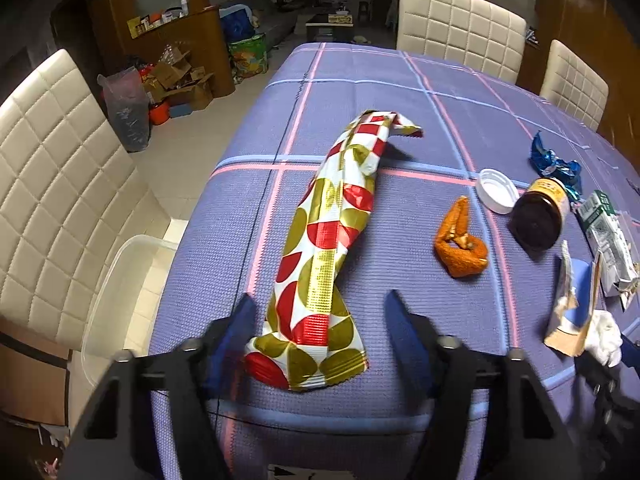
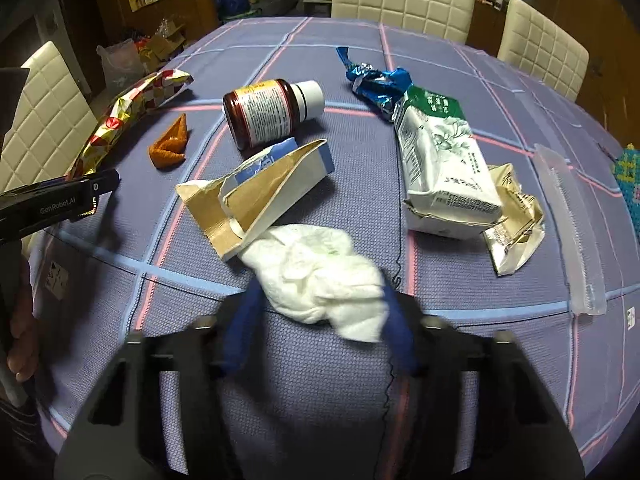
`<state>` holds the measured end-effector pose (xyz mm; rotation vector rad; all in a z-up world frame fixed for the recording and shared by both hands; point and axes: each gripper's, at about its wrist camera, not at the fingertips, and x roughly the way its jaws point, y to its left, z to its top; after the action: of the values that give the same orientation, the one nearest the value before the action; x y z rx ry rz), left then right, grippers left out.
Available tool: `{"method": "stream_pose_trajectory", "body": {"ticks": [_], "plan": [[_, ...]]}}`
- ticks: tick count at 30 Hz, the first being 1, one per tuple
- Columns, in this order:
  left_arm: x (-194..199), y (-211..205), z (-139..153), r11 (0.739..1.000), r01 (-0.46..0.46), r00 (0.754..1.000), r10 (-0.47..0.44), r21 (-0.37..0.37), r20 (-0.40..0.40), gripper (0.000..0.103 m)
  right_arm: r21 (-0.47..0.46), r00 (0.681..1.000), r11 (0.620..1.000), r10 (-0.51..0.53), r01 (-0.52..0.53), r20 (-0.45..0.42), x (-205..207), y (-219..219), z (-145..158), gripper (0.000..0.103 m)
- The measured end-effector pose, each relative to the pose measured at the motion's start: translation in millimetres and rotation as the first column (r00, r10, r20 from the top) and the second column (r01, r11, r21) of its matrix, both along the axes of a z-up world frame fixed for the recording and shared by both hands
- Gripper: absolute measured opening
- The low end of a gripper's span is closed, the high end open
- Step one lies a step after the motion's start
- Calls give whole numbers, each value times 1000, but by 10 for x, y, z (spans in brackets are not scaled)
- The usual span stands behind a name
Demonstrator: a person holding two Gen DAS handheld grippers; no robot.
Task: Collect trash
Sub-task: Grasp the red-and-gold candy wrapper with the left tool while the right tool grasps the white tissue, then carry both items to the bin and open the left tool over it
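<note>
- Red, gold and white foil wrapper (image 1: 324, 248): long, flattened, stretched lengthwise across desk, far end twisted.
- Crumpled white tissue (image 2: 320, 276): near desk edge, touching torn box.
- Torn cardboard box (image 2: 256, 196): blue and white, lying open on its side.
- Orange crumpled wrapper (image 2: 170, 144): beside brown jar (image 2: 264, 114), tipped over, cap on.
- Blue foil wrapper (image 2: 376, 84), white-green carton (image 2: 444, 156): crushed, touching.
</note>
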<state>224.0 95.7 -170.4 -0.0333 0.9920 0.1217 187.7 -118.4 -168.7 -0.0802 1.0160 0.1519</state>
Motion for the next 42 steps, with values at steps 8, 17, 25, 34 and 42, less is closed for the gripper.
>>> {"method": "stream_pose_trajectory", "body": {"ticks": [8, 17, 25, 34, 42], "plan": [[-199, -70, 115, 999, 37, 999, -37, -13, 9, 22, -13, 999, 999, -34, 34, 23, -86, -70, 106, 32], [-531, -25, 371, 999, 48, 996, -48, 0, 79, 22, -63, 990, 991, -111, 117, 86, -217, -145, 308, 32], [-814, 139, 482, 999, 30, 993, -28, -19, 114, 22, -49, 990, 997, -54, 60, 128, -368, 102, 503, 32], [-1068, 643, 494, 997, -63, 989, 67, -36, 133, 22, -39, 990, 998, 53, -48, 133, -346, 601, 622, 32], [-1178, 1086, 359, 989, -147, 982, 150, -34, 111, 22, -59, 974, 983, 182, -175, 138, -255, 1243, 641, 32]]}}
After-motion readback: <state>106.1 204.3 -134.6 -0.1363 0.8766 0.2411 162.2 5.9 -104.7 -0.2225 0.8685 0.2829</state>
